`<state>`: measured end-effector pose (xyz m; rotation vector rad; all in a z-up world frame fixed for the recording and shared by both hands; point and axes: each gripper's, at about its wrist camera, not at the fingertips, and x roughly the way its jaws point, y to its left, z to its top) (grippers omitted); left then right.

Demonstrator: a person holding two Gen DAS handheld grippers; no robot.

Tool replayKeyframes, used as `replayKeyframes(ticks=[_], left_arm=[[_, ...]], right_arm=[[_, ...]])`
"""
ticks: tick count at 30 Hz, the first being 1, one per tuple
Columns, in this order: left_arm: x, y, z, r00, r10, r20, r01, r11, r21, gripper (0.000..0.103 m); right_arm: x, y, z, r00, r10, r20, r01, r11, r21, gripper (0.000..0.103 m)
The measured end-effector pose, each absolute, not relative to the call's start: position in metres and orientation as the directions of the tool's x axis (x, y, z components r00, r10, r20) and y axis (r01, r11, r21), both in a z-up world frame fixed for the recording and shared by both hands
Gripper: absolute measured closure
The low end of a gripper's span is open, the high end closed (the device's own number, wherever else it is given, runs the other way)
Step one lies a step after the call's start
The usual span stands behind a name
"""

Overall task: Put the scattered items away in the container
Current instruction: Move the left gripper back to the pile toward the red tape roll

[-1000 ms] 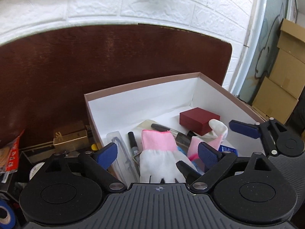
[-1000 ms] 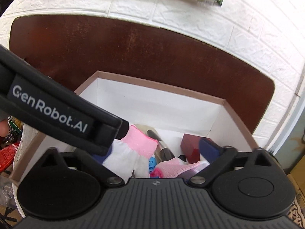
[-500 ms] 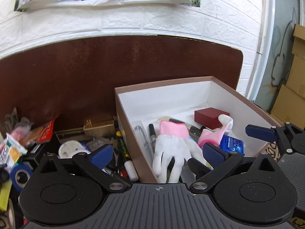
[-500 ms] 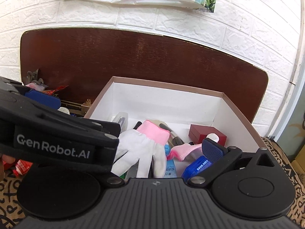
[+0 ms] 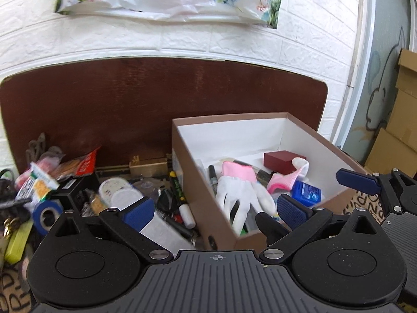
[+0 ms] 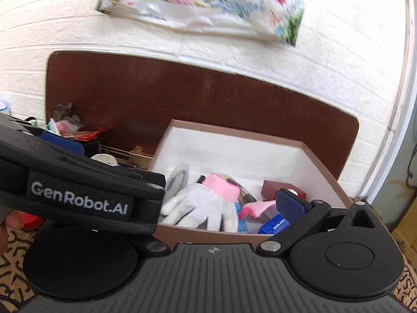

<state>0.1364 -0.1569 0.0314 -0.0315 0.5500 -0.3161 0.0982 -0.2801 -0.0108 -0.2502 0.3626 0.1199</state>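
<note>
Both the left gripper [image 5: 212,210] and right gripper [image 6: 221,203] were spread apart, holding nothing, near the box's [image 5: 198,195] front edge; a white glove [image 5: 242,193] lay inside.

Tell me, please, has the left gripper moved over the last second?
Yes. The left gripper has pulled back and leftward: the cardboard box, once filling its view, now sits right of centre, with floor clutter exposed.
</note>
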Motion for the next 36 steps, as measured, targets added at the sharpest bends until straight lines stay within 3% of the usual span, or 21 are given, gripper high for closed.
replayKeyframes(ticks=[10, 21, 27, 33, 36], left_arm=[[0.081, -0.112, -0.002, 0.794, -0.263, -0.548, 0.219, 0.965, -0.146, 0.0], [0.049, -0.049, -0.026, 0.824, -0.123, -0.553, 0.138, 0.99, -0.016, 0.0], [0.068, -0.006, -0.027, 0.82, -0.069, -0.568, 0.061, 0.998, -0.032, 0.0], [0.096, 0.01, -0.034, 0.774, -0.127, -0.62, 0.095, 0.992, -0.086, 0.019], [0.105, 0.011, -0.038, 0.757, -0.162, -0.633, 0.121, 0.987, -0.108, 0.023]], right_arm=[[0.042, -0.243, -0.049, 0.92, 0.209, -0.331, -0.289, 0.933, -0.214, 0.0], [0.031, -0.195, -0.079, 0.854, 0.313, -0.416, -0.406, 0.9, -0.156, 0.0], [0.05, -0.182, -0.081, 0.843, 0.332, -0.422, -0.408, 0.908, -0.1, 0.001], [0.074, -0.166, -0.084, 0.824, 0.356, -0.441, -0.422, 0.905, -0.056, 0.008], [0.085, -0.159, -0.088, 0.812, 0.36, -0.46, -0.428, 0.903, -0.048, 0.019]])
